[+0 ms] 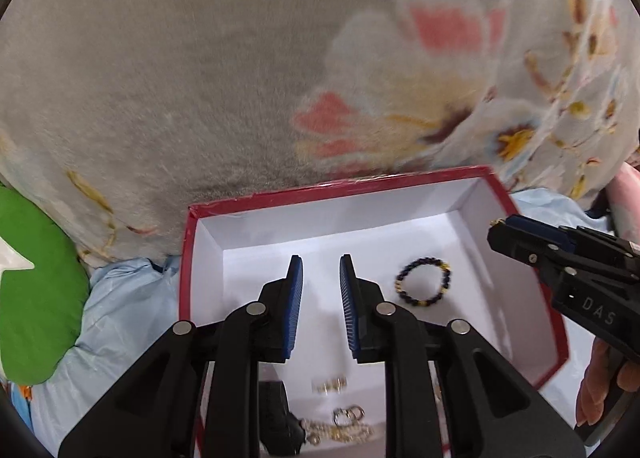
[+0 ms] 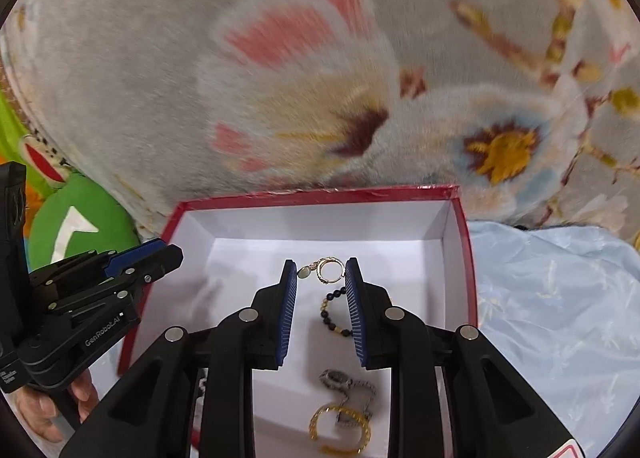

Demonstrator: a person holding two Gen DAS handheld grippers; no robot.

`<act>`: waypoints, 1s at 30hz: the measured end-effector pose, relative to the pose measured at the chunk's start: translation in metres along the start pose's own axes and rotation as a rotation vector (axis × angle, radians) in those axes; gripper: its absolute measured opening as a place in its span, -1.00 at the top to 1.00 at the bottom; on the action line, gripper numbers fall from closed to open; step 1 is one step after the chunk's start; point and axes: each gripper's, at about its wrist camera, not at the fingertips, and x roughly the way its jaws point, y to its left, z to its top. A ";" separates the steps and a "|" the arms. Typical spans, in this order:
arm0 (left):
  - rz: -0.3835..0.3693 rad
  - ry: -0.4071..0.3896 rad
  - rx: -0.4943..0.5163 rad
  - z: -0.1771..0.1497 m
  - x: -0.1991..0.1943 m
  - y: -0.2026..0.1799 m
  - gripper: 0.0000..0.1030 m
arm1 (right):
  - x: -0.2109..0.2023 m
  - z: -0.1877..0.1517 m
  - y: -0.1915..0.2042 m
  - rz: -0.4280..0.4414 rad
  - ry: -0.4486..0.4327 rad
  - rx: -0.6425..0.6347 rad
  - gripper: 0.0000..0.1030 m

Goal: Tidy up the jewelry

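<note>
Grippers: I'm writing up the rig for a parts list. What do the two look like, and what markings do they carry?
Both are matte black plastic with angular linkage arms, round silver pivot pins and ribbed blue finger pads. The left gripper shows white "GenRobot.AI" lettering on its side in the right wrist view. The right gripper bears white letters "DAS" in the left wrist view. No cables or sleeves show.

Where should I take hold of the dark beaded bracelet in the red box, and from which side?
Pinch one arc of the beaded bracelet from above, across the string of beads, from inside the loop to outside. It lies flat as an open ring on the floor of the red box, apart from the walls, so coming from the side would probably only push it.
</note>
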 end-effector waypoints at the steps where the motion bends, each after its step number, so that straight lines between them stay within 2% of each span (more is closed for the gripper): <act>1: -0.001 0.009 -0.004 -0.001 0.009 0.001 0.64 | 0.007 0.000 -0.003 -0.004 0.006 -0.001 0.54; 7: 0.017 0.046 -0.009 -0.013 0.041 0.002 0.61 | 0.042 -0.010 -0.010 -0.017 0.055 -0.018 0.53; 9: 0.027 0.055 -0.006 -0.017 0.047 0.002 0.42 | 0.049 -0.012 -0.009 -0.020 0.072 -0.022 0.52; 11: 0.018 0.055 -0.016 -0.017 0.047 0.004 0.23 | 0.045 -0.009 -0.007 -0.007 0.049 -0.026 0.34; 12: 0.020 0.041 -0.019 -0.016 0.045 0.005 0.14 | 0.043 -0.008 -0.006 -0.016 0.035 -0.029 0.13; 13: 0.030 0.030 -0.019 -0.015 0.043 0.005 -0.09 | 0.042 -0.008 -0.007 -0.021 0.028 -0.027 0.09; 14: 0.034 0.022 -0.019 -0.015 0.041 0.005 -0.18 | 0.041 -0.007 -0.007 -0.015 0.027 -0.023 0.09; 21: 0.059 0.004 0.021 -0.014 0.040 -0.005 -0.18 | 0.039 -0.008 -0.007 -0.029 0.020 -0.046 0.09; 30: 0.061 0.002 0.011 -0.015 0.041 -0.003 -0.18 | 0.043 -0.011 0.004 -0.048 0.016 -0.082 0.09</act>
